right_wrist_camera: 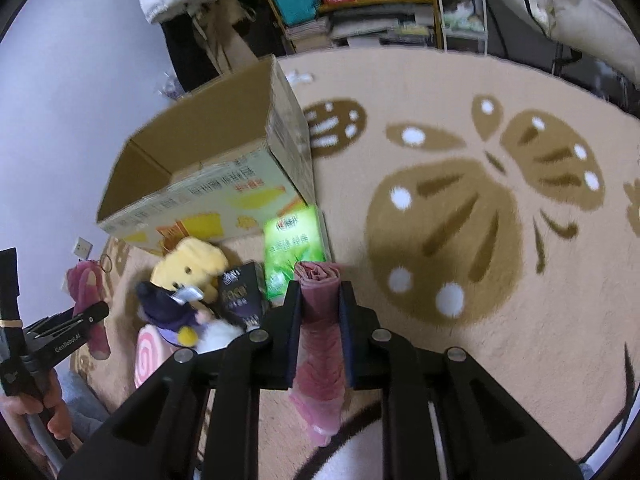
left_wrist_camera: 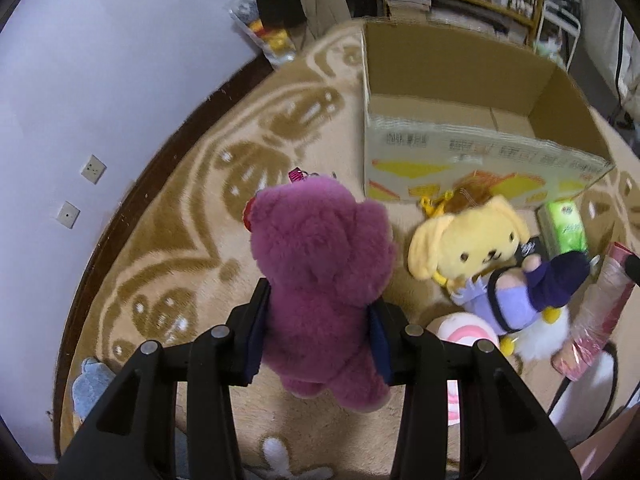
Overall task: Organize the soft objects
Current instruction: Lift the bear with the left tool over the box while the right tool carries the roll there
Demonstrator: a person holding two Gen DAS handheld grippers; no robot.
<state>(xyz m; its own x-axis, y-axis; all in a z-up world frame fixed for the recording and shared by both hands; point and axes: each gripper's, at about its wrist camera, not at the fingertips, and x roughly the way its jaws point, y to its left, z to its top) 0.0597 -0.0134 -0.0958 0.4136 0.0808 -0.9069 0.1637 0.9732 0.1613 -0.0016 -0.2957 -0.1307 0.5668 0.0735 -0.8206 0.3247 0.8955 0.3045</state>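
Clamping a fluffy magenta plush bear [left_wrist_camera: 320, 280] by its lower body, the left hand-held gripper [left_wrist_camera: 318, 320] holds the toy between both dark pads above the beige rug with brown butterfly patterns [left_wrist_camera: 180, 216]. A pink keyring clip [left_wrist_camera: 297, 176] shows at the top of the bear's head. Beyond it sits an open brown cardboard box with yellow printing [left_wrist_camera: 460, 168], resting on the rug. Just in front of the box lies a cluster of soft things: a yellow plush dog with floppy ears [left_wrist_camera: 468, 240], a small doll in a dark purple hat and lilac dress [left_wrist_camera: 532, 292] touching the dog, a pink-and-white swirl cushion [left_wrist_camera: 464, 330] and a green tissue pack [left_wrist_camera: 564, 228]. A pale blue plush [left_wrist_camera: 90, 384] lies at the rug's left edge.

From the right wrist view, the right hand-held gripper [right_wrist_camera: 320, 312] is closed on a rolled pink plastic bundle [right_wrist_camera: 320, 344], which stands lengthwise between the pads and sticks out at both ends. Left of it lie the green tissue pack [right_wrist_camera: 294, 248], a dark pouch [right_wrist_camera: 240, 296], the yellow dog [right_wrist_camera: 192, 268], the purple-hatted doll [right_wrist_camera: 168, 308] and the swirl cushion [right_wrist_camera: 148, 356]. The cardboard box [right_wrist_camera: 208, 184] stands behind them. At the far left, the magenta bear [right_wrist_camera: 86, 300] hangs in the other gripper [right_wrist_camera: 64, 326], with the person's fingers [right_wrist_camera: 56, 412] around its handle.
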